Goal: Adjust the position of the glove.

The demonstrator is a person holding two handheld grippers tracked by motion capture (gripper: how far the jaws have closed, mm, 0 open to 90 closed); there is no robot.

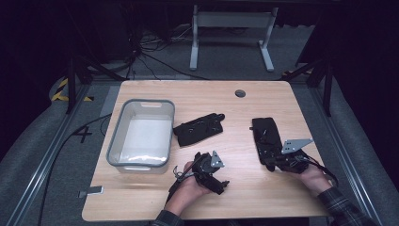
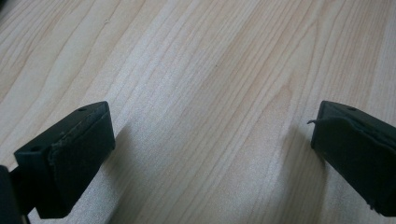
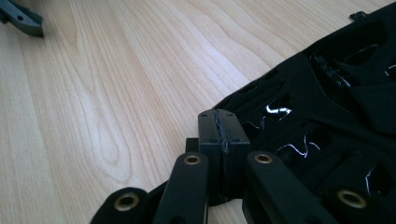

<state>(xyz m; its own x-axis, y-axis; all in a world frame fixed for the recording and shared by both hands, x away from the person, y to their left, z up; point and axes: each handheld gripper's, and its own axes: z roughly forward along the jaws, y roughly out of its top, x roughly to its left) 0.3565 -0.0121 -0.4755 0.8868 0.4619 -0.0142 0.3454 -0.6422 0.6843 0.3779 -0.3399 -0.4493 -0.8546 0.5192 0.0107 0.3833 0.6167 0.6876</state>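
Note:
A black, flat fabric piece with cut-outs (image 1: 264,134) lies on the right side of the wooden table (image 1: 235,197). My right gripper (image 1: 274,163) sits at its near end. In the right gripper view the jaws (image 3: 218,123) are pressed together at the corner of that black piece (image 3: 327,93), pinching its edge. A second black piece (image 1: 200,127) lies in the middle of the table. My left gripper (image 1: 219,180) rests low in front of it. Its jaws (image 2: 210,154) stand wide apart over bare wood with nothing between them.
A grey plastic bin (image 1: 141,102) with a white inside stands on the left half of the table. A round cable hole (image 1: 240,93) sits near the far edge. A small grey tab (image 1: 91,191) lies at the front left corner.

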